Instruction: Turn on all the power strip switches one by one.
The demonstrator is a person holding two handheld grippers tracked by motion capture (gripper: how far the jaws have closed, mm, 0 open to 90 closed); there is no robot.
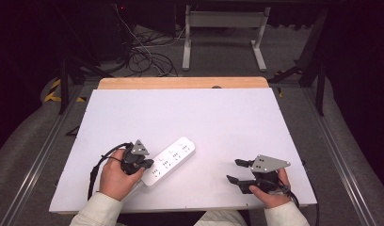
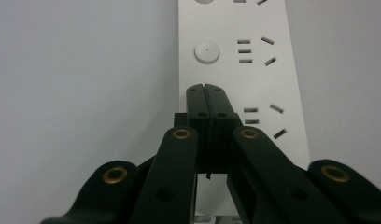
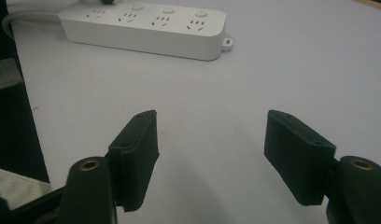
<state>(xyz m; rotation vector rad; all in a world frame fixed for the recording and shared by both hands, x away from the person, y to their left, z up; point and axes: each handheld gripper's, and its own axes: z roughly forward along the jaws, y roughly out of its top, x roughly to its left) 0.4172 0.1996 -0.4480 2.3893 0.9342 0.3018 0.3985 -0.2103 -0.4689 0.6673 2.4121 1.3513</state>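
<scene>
Both grippers low: left gripper (image 2: 208, 88) pressed closed over power strip (image 2: 235, 70); right gripper (image 3: 211, 140) wide, strip well apart.

- The bench (image 1: 218, 122) has a white top with a wooden strip along its far edge.
- A white power strip (image 1: 169, 161) lies flat and diagonal on it, near the front-left part.

A white power strip (image 1: 169, 161) lay slantwise on the white counter (image 1: 195, 117), near its front edge and left of the middle. A strip of bare wood (image 1: 180, 83) ran along the counter's far edge. Beyond it, on the grey floor (image 1: 218, 56), stood a white frame (image 1: 224, 21) beside tangled cables (image 1: 148, 59).
</scene>
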